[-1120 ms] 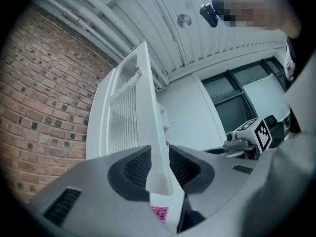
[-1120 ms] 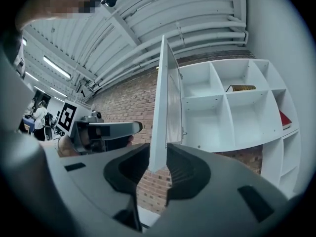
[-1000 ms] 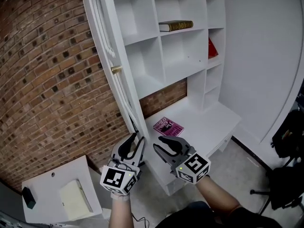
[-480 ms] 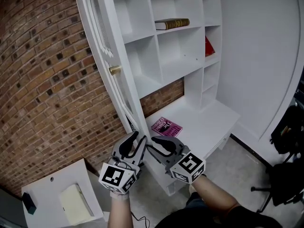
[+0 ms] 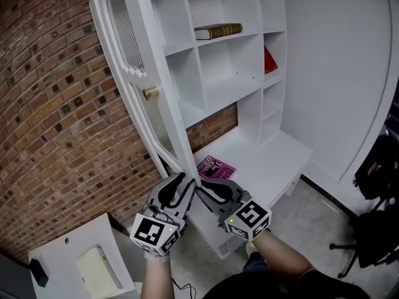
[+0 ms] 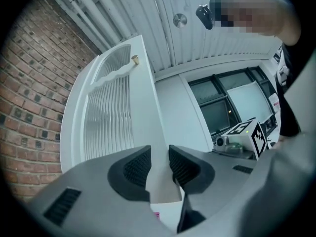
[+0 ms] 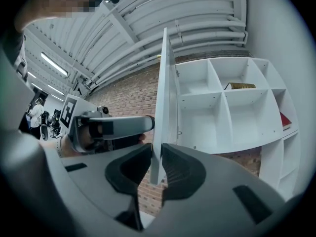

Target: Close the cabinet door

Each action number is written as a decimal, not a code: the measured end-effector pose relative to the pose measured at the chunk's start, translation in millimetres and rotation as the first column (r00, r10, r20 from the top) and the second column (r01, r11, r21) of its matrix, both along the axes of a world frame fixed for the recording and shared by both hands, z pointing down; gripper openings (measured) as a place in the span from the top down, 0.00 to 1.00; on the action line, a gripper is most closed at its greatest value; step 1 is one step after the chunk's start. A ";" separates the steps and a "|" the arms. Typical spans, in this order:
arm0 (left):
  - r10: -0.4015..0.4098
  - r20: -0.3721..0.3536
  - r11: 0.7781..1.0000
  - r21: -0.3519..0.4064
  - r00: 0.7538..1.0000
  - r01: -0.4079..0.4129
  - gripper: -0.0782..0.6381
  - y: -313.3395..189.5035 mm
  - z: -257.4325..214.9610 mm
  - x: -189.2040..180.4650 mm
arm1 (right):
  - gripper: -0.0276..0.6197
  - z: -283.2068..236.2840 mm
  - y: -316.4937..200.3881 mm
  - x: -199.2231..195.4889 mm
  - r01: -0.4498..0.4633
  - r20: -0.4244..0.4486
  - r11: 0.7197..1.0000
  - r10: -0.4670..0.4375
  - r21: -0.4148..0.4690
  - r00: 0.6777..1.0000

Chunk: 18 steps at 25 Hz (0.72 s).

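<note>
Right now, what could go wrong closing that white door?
Both the left tool and right tool pinch only the bottom corner of the tall white cabinet door, so a grip may slip as it swings. The tools sit nearly touching and might knock together.

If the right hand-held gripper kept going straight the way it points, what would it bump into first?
The cabinet door, most likely: its edge already sits between the jaws of the right hand-held gripper.

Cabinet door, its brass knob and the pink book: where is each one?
cabinet door (image 5: 156, 55), head view, on its white frame.
brass knob (image 5: 150, 93), head view, on its round head.
pink book (image 5: 216, 167), head view, middle of its cover.
</note>
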State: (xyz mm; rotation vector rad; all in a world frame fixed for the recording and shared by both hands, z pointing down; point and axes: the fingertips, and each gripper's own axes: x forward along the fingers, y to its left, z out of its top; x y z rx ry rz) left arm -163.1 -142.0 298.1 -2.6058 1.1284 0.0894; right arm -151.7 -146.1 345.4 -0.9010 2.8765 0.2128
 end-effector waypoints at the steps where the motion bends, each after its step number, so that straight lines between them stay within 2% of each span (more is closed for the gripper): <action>1: 0.006 0.000 1.000 0.000 1.000 -0.006 0.74 -2.8 -0.1 4.0 | 0.84 -0.3 -2.9 3.8 -0.007 0.004 1.000 0.007 -0.002 1.000; 10: 0.068 -0.002 0.998 0.001 0.998 -0.068 0.74 -31.2 -0.2 37.7 | 0.84 0.0 -32.1 37.2 -0.038 0.031 0.999 0.038 -0.013 0.999; 18: 0.078 0.014 0.997 0.009 0.997 -0.078 0.75 -62.5 0.6 58.9 | 0.85 0.4 -64.3 62.6 -0.049 0.041 0.998 0.051 -0.030 0.998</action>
